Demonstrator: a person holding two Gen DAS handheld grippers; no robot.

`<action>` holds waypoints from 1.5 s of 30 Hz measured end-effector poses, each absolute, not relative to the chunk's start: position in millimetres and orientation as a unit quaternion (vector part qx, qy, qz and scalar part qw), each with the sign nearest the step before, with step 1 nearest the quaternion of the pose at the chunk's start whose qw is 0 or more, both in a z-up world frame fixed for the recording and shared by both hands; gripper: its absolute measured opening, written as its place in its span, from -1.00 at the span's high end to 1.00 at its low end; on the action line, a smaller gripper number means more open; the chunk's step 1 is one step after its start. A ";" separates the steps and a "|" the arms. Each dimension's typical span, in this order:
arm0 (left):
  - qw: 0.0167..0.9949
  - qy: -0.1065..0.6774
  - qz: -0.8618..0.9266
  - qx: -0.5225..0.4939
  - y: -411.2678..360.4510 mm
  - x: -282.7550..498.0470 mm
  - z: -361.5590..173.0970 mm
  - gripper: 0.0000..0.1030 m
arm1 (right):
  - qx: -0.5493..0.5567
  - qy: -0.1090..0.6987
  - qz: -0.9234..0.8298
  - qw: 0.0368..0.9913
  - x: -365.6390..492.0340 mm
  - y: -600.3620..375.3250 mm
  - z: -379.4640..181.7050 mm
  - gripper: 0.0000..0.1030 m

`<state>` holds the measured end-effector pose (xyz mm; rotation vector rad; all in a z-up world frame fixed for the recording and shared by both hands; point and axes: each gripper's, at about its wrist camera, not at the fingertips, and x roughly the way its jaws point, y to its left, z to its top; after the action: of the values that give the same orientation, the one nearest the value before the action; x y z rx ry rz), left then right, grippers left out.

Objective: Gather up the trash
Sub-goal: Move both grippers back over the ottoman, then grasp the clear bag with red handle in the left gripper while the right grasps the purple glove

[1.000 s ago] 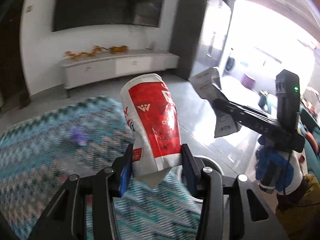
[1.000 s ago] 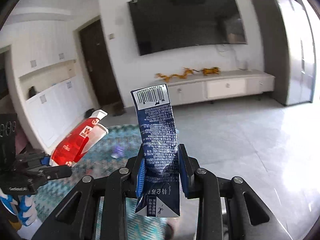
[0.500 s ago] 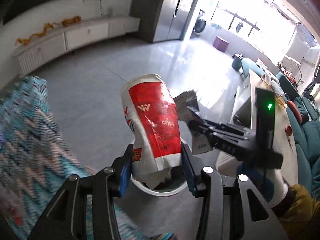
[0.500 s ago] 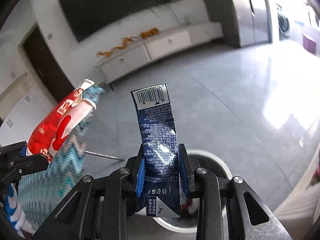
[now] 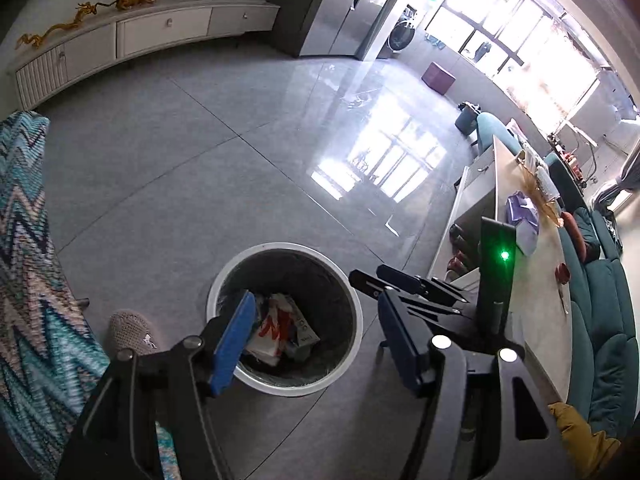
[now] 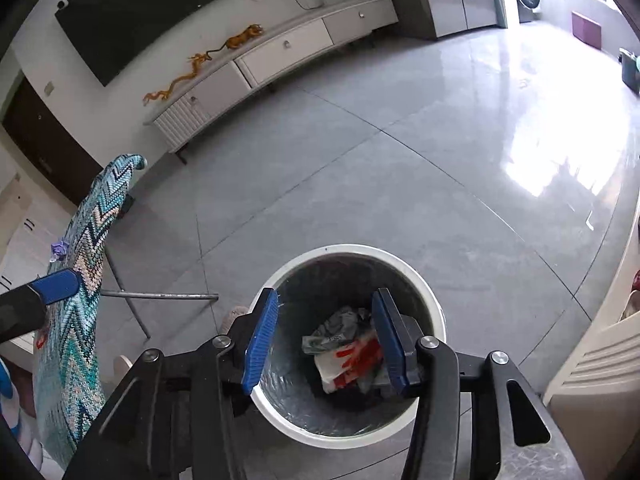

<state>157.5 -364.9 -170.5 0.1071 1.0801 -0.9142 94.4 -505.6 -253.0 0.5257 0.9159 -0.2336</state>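
Observation:
A round white-rimmed trash bin with a dark liner stands on the grey floor; it also shows in the right wrist view. The crumpled red-and-white cup lies inside it, beside other wrappers; the cup shows in the right wrist view too. My left gripper is open and empty above the bin. My right gripper is open and empty over the bin mouth; it appears in the left wrist view to the right.
A chevron-patterned cloth-covered table is at the left, with a small purple scrap on it. A slippered foot is beside the bin. A white TV cabinet lines the far wall. A table and teal sofa are at the right.
Both grippers opened over the bin. The red-and-white cup and the dark blue wrapper left the jaws and the cup now lies inside the bin. Both cameras tilted further down.

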 end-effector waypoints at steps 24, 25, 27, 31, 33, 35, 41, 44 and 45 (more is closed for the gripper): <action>0.893 0.351 -0.282 -0.024 -123.8 122.4 -47.0 -0.45 | 0.120 0.294 0.011 0.948 91.1 -336.2 -58.0 -0.12; 0.895 0.347 -0.278 -0.027 -111.7 119.1 -47.2 -0.45 | 0.112 0.289 0.017 0.951 90.9 -323.3 -49.8 -0.13; 0.902 0.337 -0.266 -0.035 -81.0 114.1 -42.3 -0.45 | 0.099 0.282 0.027 0.954 90.3 -303.5 -37.2 -0.15; 0.913 0.324 -0.242 -0.054 -21.4 105.3 -37.7 -0.45 | 0.083 0.264 0.044 0.960 89.4 -264.3 -13.7 -0.18; 0.919 0.318 -0.226 -0.061 9.4 100.1 -35.8 -0.45 | 0.079 0.256 0.053 0.962 89.9 -247.9 -5.7 -0.19; 0.927 0.309 -0.204 -0.067 38.0 96.0 -34.0 -0.45 | 0.079 0.252 0.063 0.962 92.1 -231.9 0.0 -0.19; 0.936 0.296 -0.157 -0.111 100.8 91.1 -34.1 -0.45 | 0.061 0.259 0.090 0.960 101.2 -193.4 6.6 -0.19; 0.934 0.305 -0.135 -0.126 121.5 93.2 -43.6 -0.45 | 0.053 0.263 0.100 0.958 107.7 -178.5 6.7 -0.19; 0.933 0.308 -0.132 -0.131 127.2 94.1 -48.8 -0.45 | 0.052 0.265 0.102 0.957 111.3 -174.5 5.7 -0.20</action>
<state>94.1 127.2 -48.8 -0.2683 0.6303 -0.2695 111.3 -174.5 5.7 0.1051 0.5382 0.2070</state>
